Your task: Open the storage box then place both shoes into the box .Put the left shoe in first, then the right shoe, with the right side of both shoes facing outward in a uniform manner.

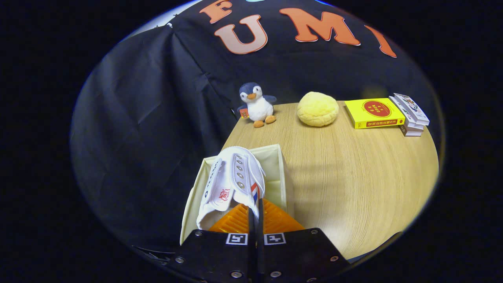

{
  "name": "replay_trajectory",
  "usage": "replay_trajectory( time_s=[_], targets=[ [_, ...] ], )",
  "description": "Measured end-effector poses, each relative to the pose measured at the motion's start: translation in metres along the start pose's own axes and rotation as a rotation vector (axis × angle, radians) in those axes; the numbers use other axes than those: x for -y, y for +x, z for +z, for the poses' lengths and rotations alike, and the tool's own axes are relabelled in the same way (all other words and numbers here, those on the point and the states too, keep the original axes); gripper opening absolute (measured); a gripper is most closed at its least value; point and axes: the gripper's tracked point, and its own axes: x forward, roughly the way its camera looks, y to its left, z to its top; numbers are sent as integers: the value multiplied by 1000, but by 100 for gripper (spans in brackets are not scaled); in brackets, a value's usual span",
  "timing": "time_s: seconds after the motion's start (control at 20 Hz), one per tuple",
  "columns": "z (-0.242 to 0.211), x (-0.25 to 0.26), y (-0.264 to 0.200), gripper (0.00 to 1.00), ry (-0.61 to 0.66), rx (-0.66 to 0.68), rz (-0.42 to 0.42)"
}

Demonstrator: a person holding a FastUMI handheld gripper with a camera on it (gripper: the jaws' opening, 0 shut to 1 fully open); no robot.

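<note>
A white shoe [232, 181] with a row of metal eyelets and a small red mark lies over the opening of an open cream fabric storage box [275, 153] at the table's near left corner. Its far end points away from me, and its lower part is hidden inside the box. My gripper [255, 210] is just above the box, with its fingers closed together on the shoe's near right edge, beside a red and blue stripe. I cannot tell whether a second shoe lies underneath.
On the wooden table [353, 184] beyond the box stand a plush penguin [257, 104], a round yellow cushion [317, 109], a yellow book [373, 113] and a small stack of booklets [410, 114]. The table's left edge runs right beside the box.
</note>
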Motion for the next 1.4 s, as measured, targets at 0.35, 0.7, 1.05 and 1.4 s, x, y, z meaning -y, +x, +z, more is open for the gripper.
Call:
replay_trajectory(
  time_s=[0.35,0.7,1.05,1.4],
  targets=[
    [-9,11,20,1,-12,-18,-109],
    [7,3,-1,7,22,27,1],
    [86,47,-72,30,-64,290,49],
    [137,151,-144,59,-121,505,-49]
  ],
)
